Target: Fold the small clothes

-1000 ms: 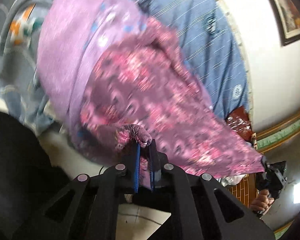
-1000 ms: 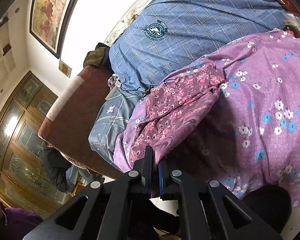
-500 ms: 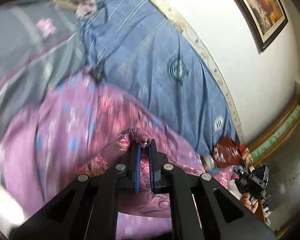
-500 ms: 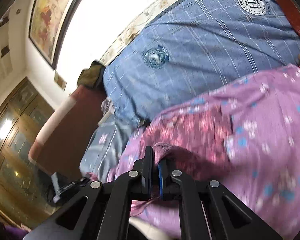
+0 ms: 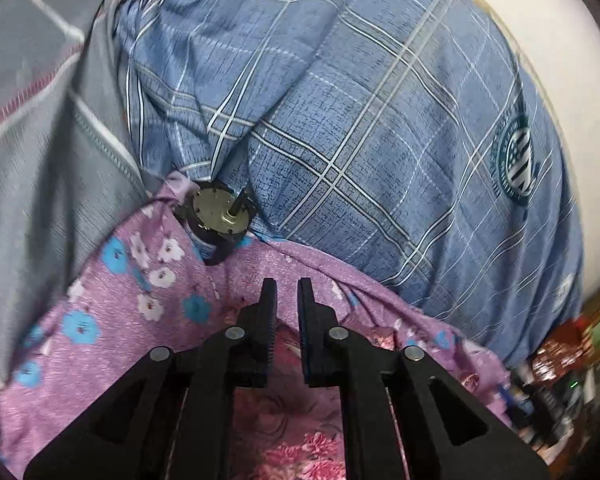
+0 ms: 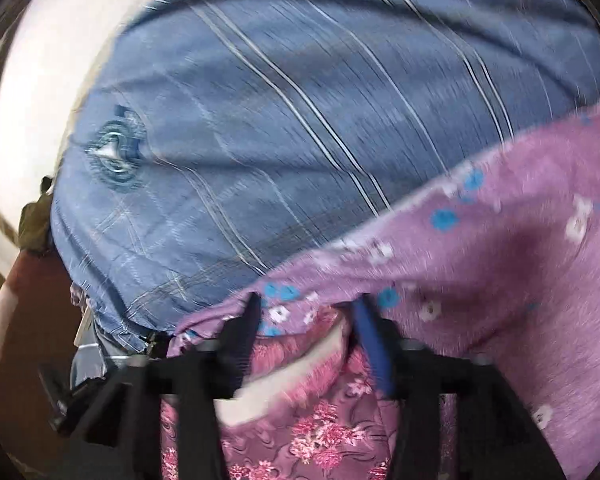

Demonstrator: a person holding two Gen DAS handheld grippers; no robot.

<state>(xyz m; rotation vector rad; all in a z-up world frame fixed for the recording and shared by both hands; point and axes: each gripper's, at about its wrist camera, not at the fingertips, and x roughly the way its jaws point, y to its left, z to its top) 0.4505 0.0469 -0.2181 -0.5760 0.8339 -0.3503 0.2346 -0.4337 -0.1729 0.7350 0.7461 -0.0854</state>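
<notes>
A large blue plaid quilt (image 5: 380, 128) with round emblems was seen piled across the far side of both views, with a grey striped cloth (image 5: 40, 152) beside it on the left. A purple sheet printed with blue and white flowers (image 5: 112, 320) was spread in front of the quilt. On it, directly under both grippers, lay the maroon garment patterned with pink flowers (image 6: 316, 432); its long axis could not be told from the blurred, partly hidden cloth. A small metal-capped cylinder, apparently a motor (image 5: 216, 220), lay where sheet and quilt met. The left gripper (image 5: 284, 292) had just been parted slightly, nothing gripped. The right gripper (image 6: 306, 312) had just been spread wide, the garment's edge loose between its jaws.
</notes>
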